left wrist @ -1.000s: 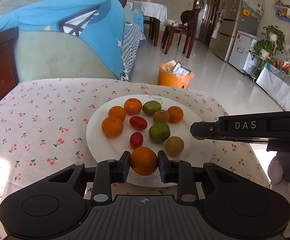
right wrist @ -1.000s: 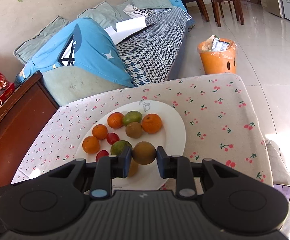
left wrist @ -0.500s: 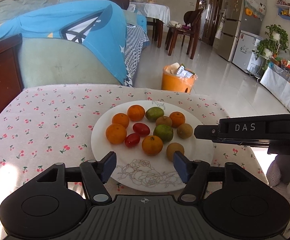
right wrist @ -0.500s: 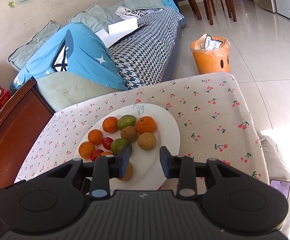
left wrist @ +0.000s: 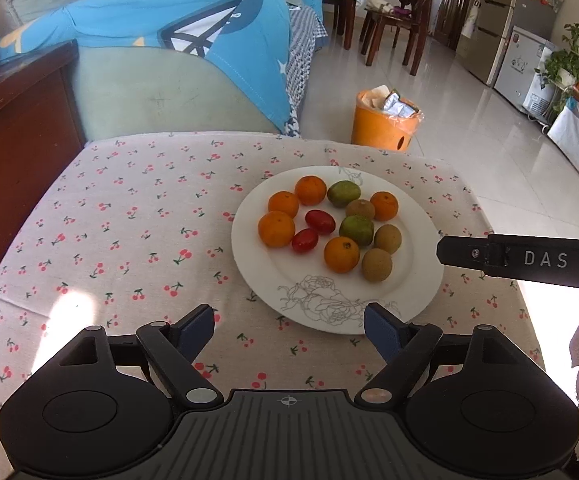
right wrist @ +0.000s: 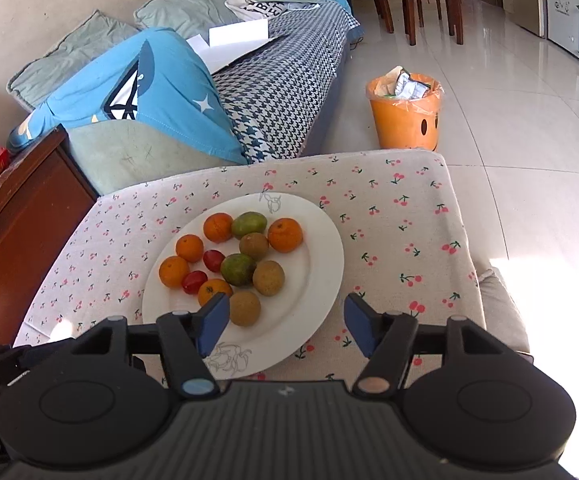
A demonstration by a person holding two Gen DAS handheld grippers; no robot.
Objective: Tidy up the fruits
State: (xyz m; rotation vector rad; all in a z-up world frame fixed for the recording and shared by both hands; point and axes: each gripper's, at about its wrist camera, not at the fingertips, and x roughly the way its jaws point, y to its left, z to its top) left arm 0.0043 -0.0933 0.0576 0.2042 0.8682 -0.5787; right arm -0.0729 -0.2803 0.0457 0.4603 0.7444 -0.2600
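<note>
A white plate (left wrist: 417, 280) (right wrist: 321, 248) on the cherry-print tablecloth holds several oranges, two green fruits, three brown kiwis and two red tomatoes. The nearest orange (left wrist: 341, 254) (right wrist: 214, 290) and nearest kiwi (left wrist: 376, 265) (right wrist: 244, 307) lie loose on the plate. My left gripper (left wrist: 289, 330) hangs above the plate's near rim, its jaws opening with nothing between them. My right gripper (right wrist: 285, 324) hovers over the plate's near right part, its jaws opening too, holding nothing. One finger (left wrist: 521, 258) of the right gripper reaches in from the right in the left wrist view.
The tablecloth (left wrist: 129, 220) covers a small table with its edge close on the right. Behind it are a sofa with a blue cushion (right wrist: 145, 96), a brown cabinet (left wrist: 13, 140) on the left and an orange waste bin (right wrist: 405, 116) on the tiled floor.
The left gripper let go of an orange and the right let go of a kiwi onto the plate. Both opened wide and drew up and back from the plate.
</note>
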